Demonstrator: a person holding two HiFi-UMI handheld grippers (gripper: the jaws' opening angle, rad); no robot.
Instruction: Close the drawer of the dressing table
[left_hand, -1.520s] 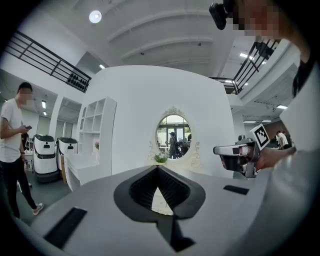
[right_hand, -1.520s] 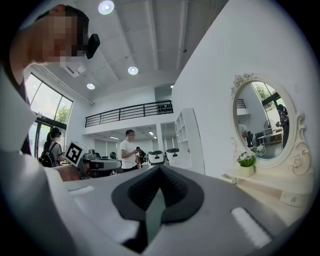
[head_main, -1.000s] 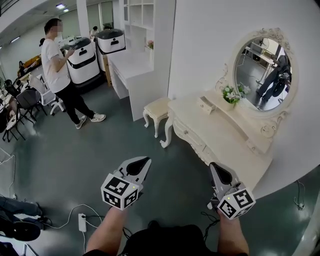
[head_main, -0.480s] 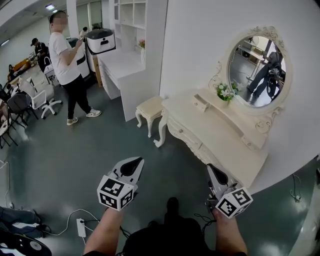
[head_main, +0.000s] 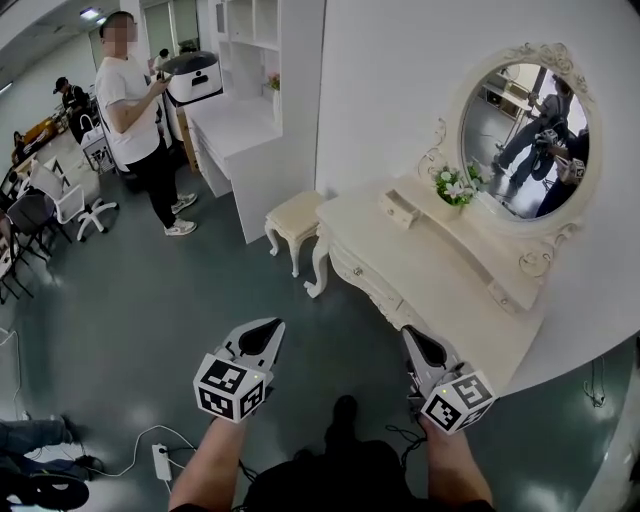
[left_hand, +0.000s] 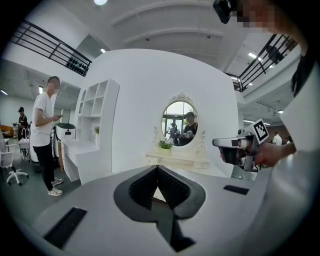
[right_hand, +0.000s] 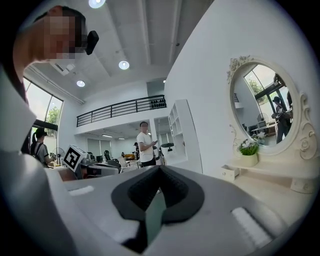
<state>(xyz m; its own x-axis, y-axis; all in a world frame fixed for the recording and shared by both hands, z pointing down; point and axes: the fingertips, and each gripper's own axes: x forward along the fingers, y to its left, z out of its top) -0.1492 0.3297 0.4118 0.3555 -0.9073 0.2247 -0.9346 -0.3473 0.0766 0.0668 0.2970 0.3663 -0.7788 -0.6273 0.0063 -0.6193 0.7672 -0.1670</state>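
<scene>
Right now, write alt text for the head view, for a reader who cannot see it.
The left gripper and right gripper, jaws shut and empty, hover before a cream dressing table with an oval mirror; a small drawer on its top juts open. A person stands far left.

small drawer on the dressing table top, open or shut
Open. The small drawer juts forward from the raised shelf of the dressing table, beside the flowers; the right gripper view shows the same.
</scene>
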